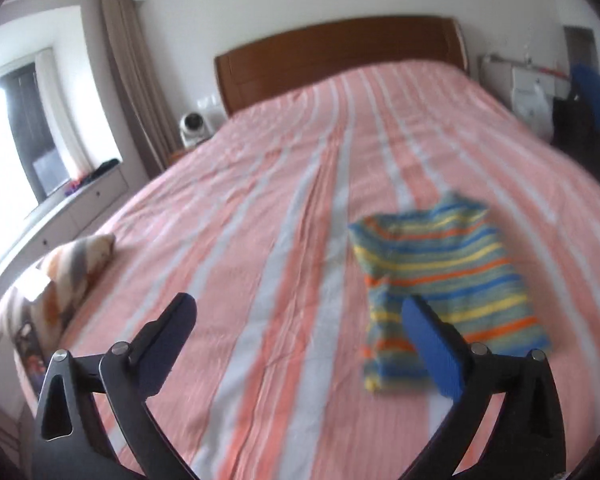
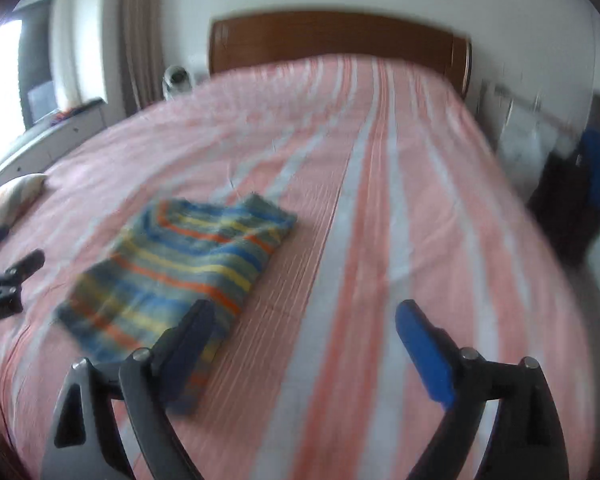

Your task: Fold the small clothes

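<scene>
A small knitted garment (image 1: 444, 276) with blue, yellow, orange and green stripes lies folded flat on the bed; it also shows in the right wrist view (image 2: 180, 268). My left gripper (image 1: 296, 312) is open and empty, to the left of the garment, its right finger over the garment's near left edge. My right gripper (image 2: 304, 320) is open and empty, to the right of the garment, its left finger over the garment's near corner. The left gripper's tip (image 2: 16, 268) shows at the left edge of the right wrist view.
The bed (image 1: 280, 208) has a pink, orange and white striped cover and a brown wooden headboard (image 1: 340, 56). A striped cushion (image 1: 64, 276) lies at the bed's left edge. A window bench (image 1: 76, 208) runs along the left. Dark and blue bags (image 1: 588, 120) stand at the right.
</scene>
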A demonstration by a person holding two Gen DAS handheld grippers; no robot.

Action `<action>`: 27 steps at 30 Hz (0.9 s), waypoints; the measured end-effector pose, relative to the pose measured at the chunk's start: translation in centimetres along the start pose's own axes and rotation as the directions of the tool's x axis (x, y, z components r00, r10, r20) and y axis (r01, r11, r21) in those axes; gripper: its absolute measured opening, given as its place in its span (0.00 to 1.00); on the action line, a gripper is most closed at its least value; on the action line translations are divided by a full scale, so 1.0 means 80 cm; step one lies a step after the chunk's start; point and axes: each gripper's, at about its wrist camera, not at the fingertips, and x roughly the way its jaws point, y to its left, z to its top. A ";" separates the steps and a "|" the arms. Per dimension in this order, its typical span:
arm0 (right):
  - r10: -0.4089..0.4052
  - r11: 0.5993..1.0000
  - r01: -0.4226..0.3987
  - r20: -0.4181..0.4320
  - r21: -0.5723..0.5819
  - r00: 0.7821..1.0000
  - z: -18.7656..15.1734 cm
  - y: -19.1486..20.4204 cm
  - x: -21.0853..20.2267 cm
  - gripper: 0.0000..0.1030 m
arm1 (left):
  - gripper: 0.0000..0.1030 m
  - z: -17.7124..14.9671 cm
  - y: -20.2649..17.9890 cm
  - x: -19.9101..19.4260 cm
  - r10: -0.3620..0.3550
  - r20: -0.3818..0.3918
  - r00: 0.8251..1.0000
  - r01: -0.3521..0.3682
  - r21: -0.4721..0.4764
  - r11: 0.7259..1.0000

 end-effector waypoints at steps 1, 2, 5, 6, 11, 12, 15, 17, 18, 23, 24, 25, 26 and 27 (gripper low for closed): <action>0.003 1.000 -0.003 0.037 0.001 0.999 -0.004 -0.009 -0.024 0.98 | 1.00 0.002 0.000 -0.017 -0.013 -0.016 1.000 0.013 -0.012 1.000; 0.001 1.000 -0.002 0.079 0.010 0.997 -0.008 -0.013 -0.053 1.00 | 1.00 0.004 -0.001 -0.028 -0.009 -0.028 1.000 0.009 -0.024 1.000; 0.006 0.999 -0.014 0.143 0.052 0.990 -0.020 -0.020 -0.109 1.00 | 1.00 0.002 -0.007 -0.072 0.037 -0.030 0.999 -0.037 -0.030 0.999; 0.027 0.997 -0.037 0.141 0.070 0.990 -0.024 -0.022 -0.123 1.00 | 1.00 0.001 -0.009 -0.085 0.051 -0.022 0.998 -0.051 -0.029 0.998; 0.132 0.980 -0.160 0.210 0.121 0.969 -0.049 -0.020 -0.181 1.00 | 1.00 -0.011 -0.014 -0.138 0.003 -0.020 1.000 -0.004 -0.054 0.999; 0.158 0.976 -0.185 0.219 0.111 0.963 -0.053 -0.015 -0.191 1.00 | 1.00 -0.013 -0.015 -0.147 0.007 -0.010 1.000 -0.008 -0.051 0.999; 0.218 0.969 -0.236 0.191 0.076 0.957 -0.061 0.005 -0.211 1.00 | 1.00 -0.016 -0.017 -0.175 0.041 0.021 0.999 -0.040 -0.031 0.999; 0.195 0.976 -0.207 0.160 0.065 0.968 -0.069 0.016 -0.220 1.00 | 1.00 -0.019 -0.018 -0.188 0.020 0.014 1.000 -0.020 -0.038 0.999; 0.185 0.979 -0.195 0.146 0.061 0.972 -0.073 0.021 -0.225 1.00 | 1.00 -0.020 -0.017 -0.194 0.004 0.010 1.000 -0.003 -0.043 0.999; 0.105 0.994 -0.104 0.074 -0.016 0.992 -0.090 0.045 -0.249 1.00 | 1.00 -0.027 -0.017 -0.217 -0.056 -0.007 0.998 0.056 -0.059 0.997; 0.101 0.995 -0.099 0.078 -0.025 0.992 -0.093 0.047 -0.257 1.00 | 1.00 -0.029 -0.018 -0.222 -0.065 -0.011 0.998 0.064 -0.059 0.996; 0.095 0.995 -0.093 0.081 -0.033 0.992 -0.096 0.050 -0.262 1.00 | 1.00 -0.031 -0.019 -0.225 -0.072 -0.017 0.997 0.071 -0.060 0.996; 0.086 0.996 -0.083 0.085 -0.040 0.993 -0.099 0.053 -0.269 1.00 | 1.00 -0.033 -0.020 -0.228 -0.082 -0.026 0.996 0.080 -0.062 0.995; 0.081 0.996 -0.078 0.089 -0.040 0.993 -0.101 0.055 -0.273 1.00 | 1.00 -0.035 -0.019 -0.232 -0.096 -0.040 0.995 0.094 -0.068 0.993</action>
